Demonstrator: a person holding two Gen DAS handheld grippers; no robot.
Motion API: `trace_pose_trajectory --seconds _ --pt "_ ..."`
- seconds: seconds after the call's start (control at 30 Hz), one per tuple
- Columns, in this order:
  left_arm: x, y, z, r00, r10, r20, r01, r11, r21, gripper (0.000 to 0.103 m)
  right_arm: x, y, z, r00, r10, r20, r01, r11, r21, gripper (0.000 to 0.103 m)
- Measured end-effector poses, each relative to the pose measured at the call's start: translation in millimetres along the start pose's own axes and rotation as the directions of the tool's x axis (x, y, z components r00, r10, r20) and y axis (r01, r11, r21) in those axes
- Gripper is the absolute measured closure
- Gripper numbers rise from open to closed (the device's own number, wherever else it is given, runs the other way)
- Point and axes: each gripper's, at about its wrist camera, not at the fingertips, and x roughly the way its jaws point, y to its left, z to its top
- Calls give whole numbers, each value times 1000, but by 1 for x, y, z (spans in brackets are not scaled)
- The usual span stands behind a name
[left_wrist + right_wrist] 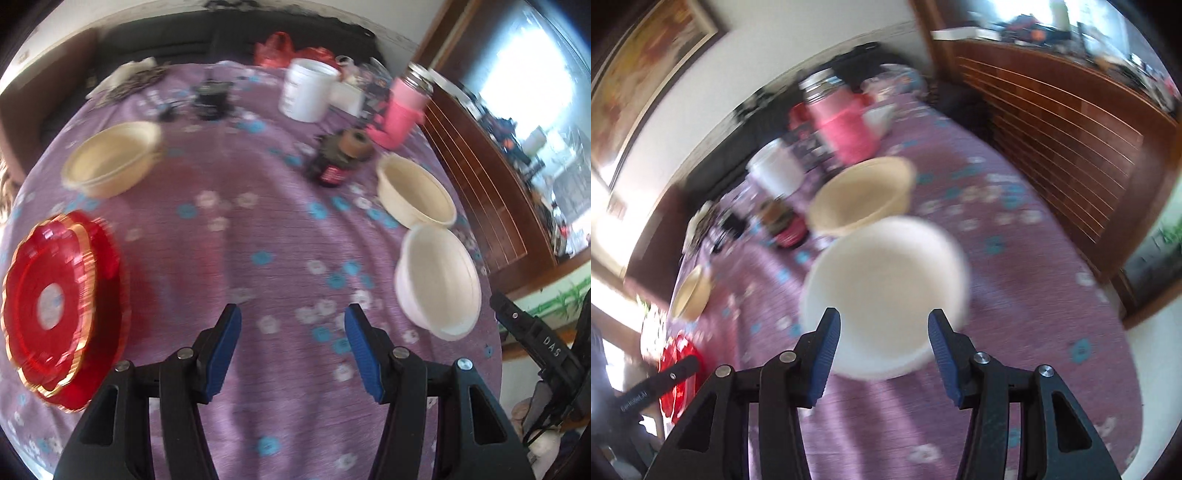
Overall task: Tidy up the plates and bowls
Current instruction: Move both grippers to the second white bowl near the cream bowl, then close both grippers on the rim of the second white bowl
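Observation:
In the left wrist view a stack of red plates with gold rims (62, 314) lies at the left on the purple cloth. A cream bowl stack (110, 160) sits at the far left. A cream bowl (415, 192) and a white bowl (439, 280) sit at the right. My left gripper (291, 332) is open and empty above bare cloth. In the right wrist view my right gripper (882, 336) is open, its jaws on either side of the white bowl's (886, 291) near rim. The cream bowl (860, 195) is just behind it. The red plates (677, 376) show at the lower left.
At the far end of the table stand a white tub (308, 90), a pink container (400, 110), a dark jar (332, 162), a tape roll (356, 142) and a red bag (275, 50). A wooden cabinet (480, 166) runs along the right side.

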Motion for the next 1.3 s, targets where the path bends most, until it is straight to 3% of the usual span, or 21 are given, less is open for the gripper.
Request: trace_pose_trajectory --seconds 0.23,0.33,0.47,0.87,0.9,0.97,1.0,1.03,1.17,1.3 --pt "38 -51 17 999 -14 -42 16 998 63 45 12 -32 13 999 -32 -19 32 999 27 46" --pt "59 -63 26 998 -6 -67 9 999 50 43 28 -37 19 999 -27 -41 28 999 27 46" --pt "84 -75 35 997 18 -78 -13 998 64 43 44 -39 25 998 -15 -67 17 1000 22 46" --pt "126 -92 39 987 -24 -156 34 998 60 43 79 -26 26 989 13 -148 -17 1000 -26 47" --pt "127 -93 38 987 -24 -161 35 997 66 44 80 -24 25 989 13 -148 -18 999 -30 53" --pt "129 -94 38 985 -32 -169 46 996 79 73 82 -21 24 988 12 -156 -18 999 -39 73" --pt "129 -95 36 983 -39 -181 55 995 83 79 83 -20 23 986 20 -164 -27 999 -40 80" --pt "128 -97 34 982 -38 -184 55 995 84 86 84 -18 22 985 30 -168 -38 998 -40 80" --pt "110 -97 27 991 -8 -131 23 993 113 88 80 -10 12 984 50 -173 -60 997 -52 85" --pt "87 -81 21 994 -26 -107 36 996 88 90 72 -4 3 980 86 -179 -95 995 -42 87"
